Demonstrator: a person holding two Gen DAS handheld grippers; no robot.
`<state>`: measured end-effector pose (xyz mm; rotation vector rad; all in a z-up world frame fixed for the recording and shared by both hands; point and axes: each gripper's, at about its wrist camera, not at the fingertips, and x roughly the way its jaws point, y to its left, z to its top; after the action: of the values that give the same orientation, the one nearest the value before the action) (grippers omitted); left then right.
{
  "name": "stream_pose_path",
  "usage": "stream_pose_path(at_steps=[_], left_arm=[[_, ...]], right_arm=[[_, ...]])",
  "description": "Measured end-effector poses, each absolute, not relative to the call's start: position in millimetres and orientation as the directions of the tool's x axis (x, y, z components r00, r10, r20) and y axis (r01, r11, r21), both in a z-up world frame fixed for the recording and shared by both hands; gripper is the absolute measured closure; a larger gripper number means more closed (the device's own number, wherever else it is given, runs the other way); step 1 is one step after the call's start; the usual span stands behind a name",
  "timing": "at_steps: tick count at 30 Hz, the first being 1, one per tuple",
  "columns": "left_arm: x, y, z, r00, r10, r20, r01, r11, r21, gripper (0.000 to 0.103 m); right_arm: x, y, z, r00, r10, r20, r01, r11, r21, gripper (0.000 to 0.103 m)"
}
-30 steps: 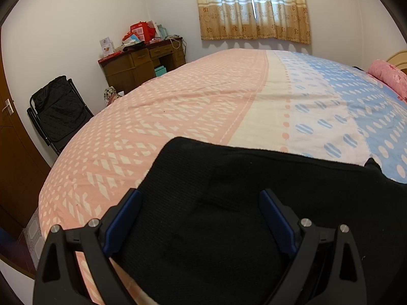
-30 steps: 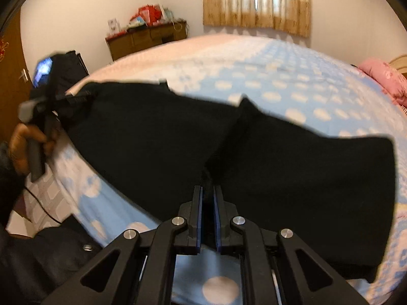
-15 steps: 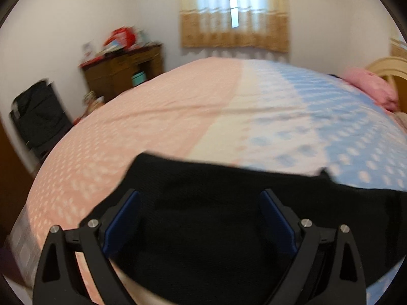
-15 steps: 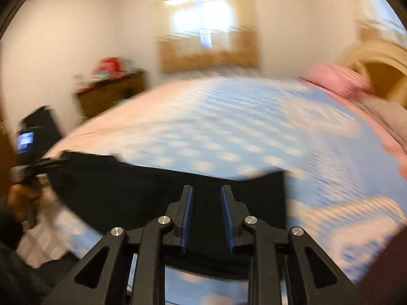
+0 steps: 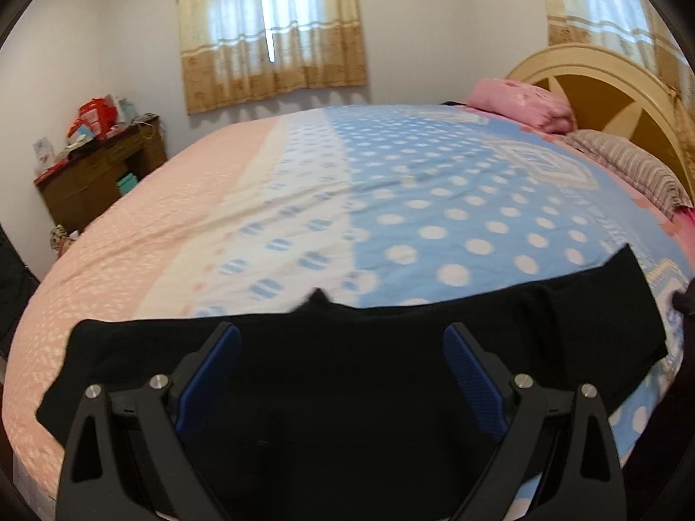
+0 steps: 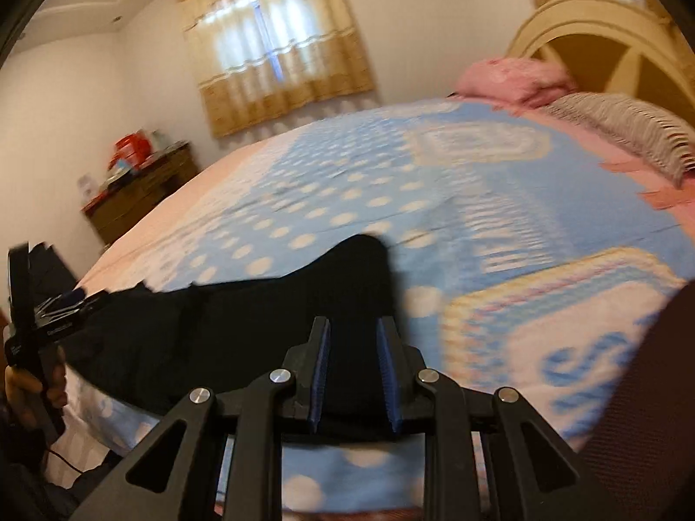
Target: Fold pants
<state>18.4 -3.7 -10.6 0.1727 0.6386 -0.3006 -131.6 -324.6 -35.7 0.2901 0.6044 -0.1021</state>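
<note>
My left gripper (image 5: pixel 341 373) stands wide open over the black pants (image 5: pixel 347 390), its blue pads (image 5: pixel 473 382) well apart with dark cloth showing between them and nothing pinched; my right gripper (image 6: pixel 354 364) is open by a narrower gap, its two pads (image 6: pixel 386 373) apart with pants (image 6: pixel 243 330) fabric lying between them, though whether either pad touches the cloth I cannot tell; the pants lie as a long black band along the near edge of the bed (image 5: pixel 391 199), stretched from the pink side of the sheet to the blue dotted side, with a small peak of fabric poking up on their far edge about midway; in the right wrist view one end of the band rises in a rounded hump just ahead of my right gripper, and at the other end the left gripper (image 6: pixel 65 304) shows at the bed's near left edge, held in my left hand (image 6: pixel 26 386); past the pants the sheet runs pink, then cream, then blue with white dots; toward the bed's far right corner lie a striped pillow (image 5: pixel 630 165) and a pink pillow (image 5: pixel 521 100) against a cream arched headboard (image 5: pixel 608 82); beyond the bed's far left edge stands a wooden desk (image 5: pixel 100 165) with red boxes (image 5: pixel 93 115) on top; farthest off, yellow curtains (image 5: pixel 269 30) hang over the window on the back wall.
</note>
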Motion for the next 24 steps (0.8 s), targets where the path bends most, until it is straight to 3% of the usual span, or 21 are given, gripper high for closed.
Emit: stream_pose_path(at_steps=[4,11,13,22,24], left_arm=[[18.8,2.7,-18.7,0.738,-0.213,-0.641,0.311,0.949,0.043,0.006],[18.7,27.3,-24.5,0.731,-0.228,-0.644,0.278,0.960,-0.024,0.006],[16.6,28.7,-22.7,0.743,-0.227,-0.630,0.282,0.959,-0.014,0.006],[21.5,44.5,-31.8,0.724,-0.202,-0.659,0.241,0.970,-0.032,0.006],[20.0,46.7,-31.3,0.729,-0.194,-0.657,0.236,0.971,-0.025,0.006]], right_arm=[[-100.5,-326.9,-81.6,0.739,0.059,-0.671,0.221,0.920,0.324,0.079],[-127.8,-344.7,-57.3,0.823,0.077,-0.562,0.208,0.881,0.425,0.079],[-142.6,-349.6,-45.4,0.823,0.031,-0.567,0.245,0.881,0.404,0.079],[-152.8,-339.8,-71.5,0.681,-0.014,-0.732,0.367,0.872,0.324,0.079],[-148.9,-343.7,-79.3,0.681,0.016,-0.732,0.378,0.849,0.369,0.079]])
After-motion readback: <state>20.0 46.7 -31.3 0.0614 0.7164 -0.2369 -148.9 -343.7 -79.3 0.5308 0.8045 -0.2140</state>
